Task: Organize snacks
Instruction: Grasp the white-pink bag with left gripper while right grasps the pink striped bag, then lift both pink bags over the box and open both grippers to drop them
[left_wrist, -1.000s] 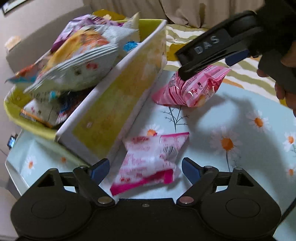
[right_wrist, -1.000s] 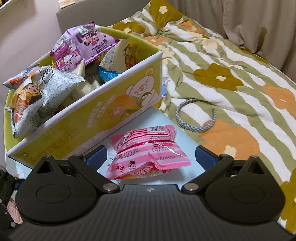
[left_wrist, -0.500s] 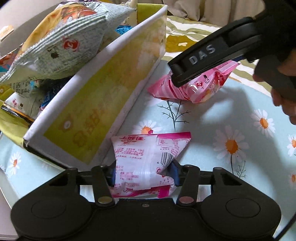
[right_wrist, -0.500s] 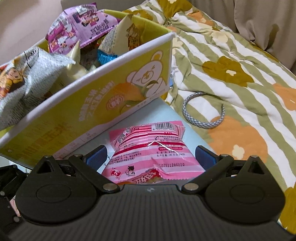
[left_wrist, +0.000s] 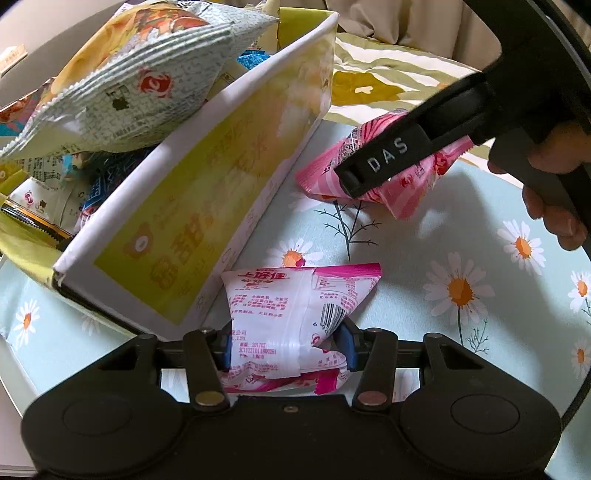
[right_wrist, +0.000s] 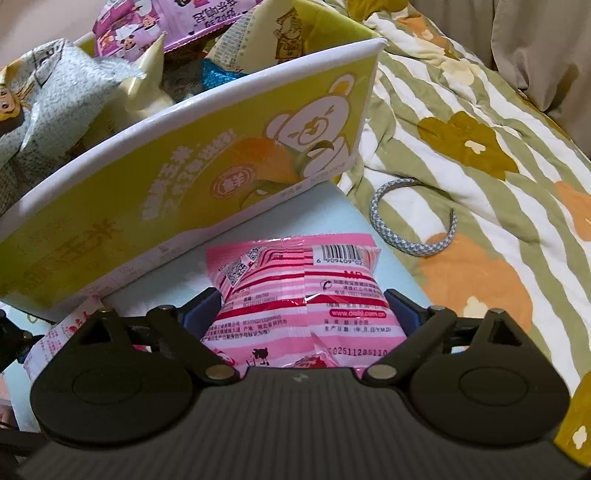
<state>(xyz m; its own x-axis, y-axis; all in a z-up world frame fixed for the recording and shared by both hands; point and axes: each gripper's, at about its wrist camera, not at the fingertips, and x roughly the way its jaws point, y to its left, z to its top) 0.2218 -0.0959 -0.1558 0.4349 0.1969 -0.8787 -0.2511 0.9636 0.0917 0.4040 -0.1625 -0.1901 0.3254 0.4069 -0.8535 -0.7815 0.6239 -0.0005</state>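
A white and pink snack packet (left_wrist: 295, 295) lies on the daisy-print table (left_wrist: 461, 240) beside the yellow snack box (left_wrist: 184, 221). My left gripper (left_wrist: 286, 343) is shut on its lower half, and the blue pads dent its sides. Farther back is a pink striped packet (left_wrist: 321, 177), partly hidden by a finger of my right gripper. In the right wrist view my right gripper (right_wrist: 303, 310) has its pads pressed against both sides of that striped packet (right_wrist: 295, 273), just in front of the box wall (right_wrist: 147, 192). A corner of the white packet (right_wrist: 62, 332) shows at lower left.
The box is heaped with bags: a grey-white chip bag (left_wrist: 140, 85) on top and a purple one (right_wrist: 184, 18) behind. A striped flowered bedspread (right_wrist: 480, 147) with a blue-white hair band (right_wrist: 417, 243) lies past the table's right edge. A hand (left_wrist: 554, 206) holds the right gripper.
My left gripper closed on the white and pink packet early on and keeps hold. My right gripper came down over the striped packet, and its wide jaws have closed against the packet's sides.
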